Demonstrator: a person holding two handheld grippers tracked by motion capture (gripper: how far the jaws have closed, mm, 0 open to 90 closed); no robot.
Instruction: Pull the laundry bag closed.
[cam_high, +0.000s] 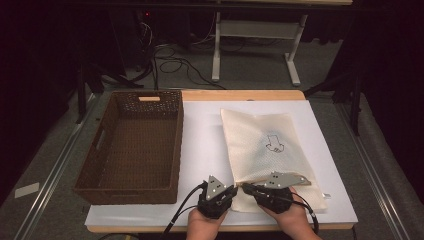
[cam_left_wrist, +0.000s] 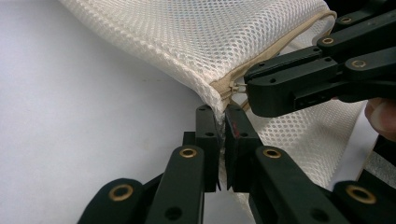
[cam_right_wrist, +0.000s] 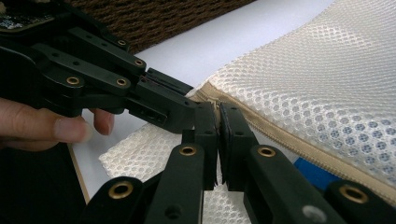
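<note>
High view: a cream mesh laundry bag (cam_high: 265, 150) lies flat on the white worktop (cam_high: 205, 150), just right of a brown woven basket (cam_high: 135, 145); its near end, with the zipper, sits between the two hands at the front edge.

Left gripper view: the left tool (cam_left_wrist: 222, 116) is clenched on the bag's corner fabric beside the zipper's end. The right tool (cam_left_wrist: 250, 88) crosses in front of it, its tips at the small metal zipper pull (cam_left_wrist: 239, 87).

Right gripper view: the right tool (cam_right_wrist: 218, 112) is clenched at the beige zipper tape (cam_right_wrist: 299, 140), apparently on the pull; the pull itself is hidden by the jaws.

Assessment: the step appears to be opening the zipper. To do it well, the left tool should hold the corner firm as an anchor while the right draws the pull along the tape's line, low and straight. Lifting or angling off would likely bunch the mesh or slip the pull.
</note>
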